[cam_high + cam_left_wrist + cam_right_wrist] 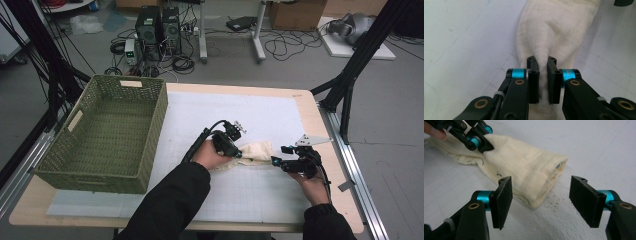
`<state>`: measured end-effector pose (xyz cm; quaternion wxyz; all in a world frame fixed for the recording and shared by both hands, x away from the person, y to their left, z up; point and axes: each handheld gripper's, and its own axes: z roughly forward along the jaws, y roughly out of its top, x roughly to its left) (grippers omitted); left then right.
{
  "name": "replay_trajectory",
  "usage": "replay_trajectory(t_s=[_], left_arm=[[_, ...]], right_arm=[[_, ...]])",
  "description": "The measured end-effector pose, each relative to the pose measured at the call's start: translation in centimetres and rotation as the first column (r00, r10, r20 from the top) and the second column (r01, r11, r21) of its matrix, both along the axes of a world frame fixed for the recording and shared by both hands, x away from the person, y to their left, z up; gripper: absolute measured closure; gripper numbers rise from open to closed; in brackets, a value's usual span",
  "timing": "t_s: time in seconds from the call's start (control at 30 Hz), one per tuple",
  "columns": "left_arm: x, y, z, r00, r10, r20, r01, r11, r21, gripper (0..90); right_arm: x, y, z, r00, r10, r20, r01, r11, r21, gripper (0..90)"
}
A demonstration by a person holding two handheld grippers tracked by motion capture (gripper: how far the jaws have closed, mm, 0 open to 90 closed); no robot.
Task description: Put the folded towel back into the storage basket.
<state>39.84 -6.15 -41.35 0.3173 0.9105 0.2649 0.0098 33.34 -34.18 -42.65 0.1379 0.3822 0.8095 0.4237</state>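
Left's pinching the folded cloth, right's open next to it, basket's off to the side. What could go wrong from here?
1. The left gripper pinches only a small ridge of the cloth; lifting may let it slip or unfold.
2. The right gripper is open and holds nothing, so the near folded end would likely sag.
3. The basket has tall walls; a drooping cloth could snag on its rim.

1. The wooden counter (310, 107) carries a white gridded mat (260, 112).
2. A green woven basket (107, 132) stands at its left end.
3. A folded cream cloth (255, 151) lies on the mat.
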Motion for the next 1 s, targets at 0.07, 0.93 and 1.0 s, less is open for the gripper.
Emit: replay_trajectory(t_s=[0.07,0.93,1.0], left_arm=[[0.0,0.4,0.1,0.9999,0.015,0.000,-0.015,0.9999,-0.006,82.0],[-0.3,0.4,-0.9,0.9980,-0.052,-0.035,0.052,0.9986,0.001,73.1],[-0.3,0.4,-0.8,0.9981,-0.055,-0.025,0.055,0.9985,-0.004,60.9]], right_arm=[[0.0,-0.1,-0.1,1.0000,-0.007,-0.005,0.007,1.000,0.003,31.7],[1.1,4.1,-1.6,0.9921,0.124,-0.022,-0.125,0.988,-0.089,81.8],[1.1,3.9,-1.6,0.9914,0.127,-0.032,-0.129,0.988,-0.087,85.2]])
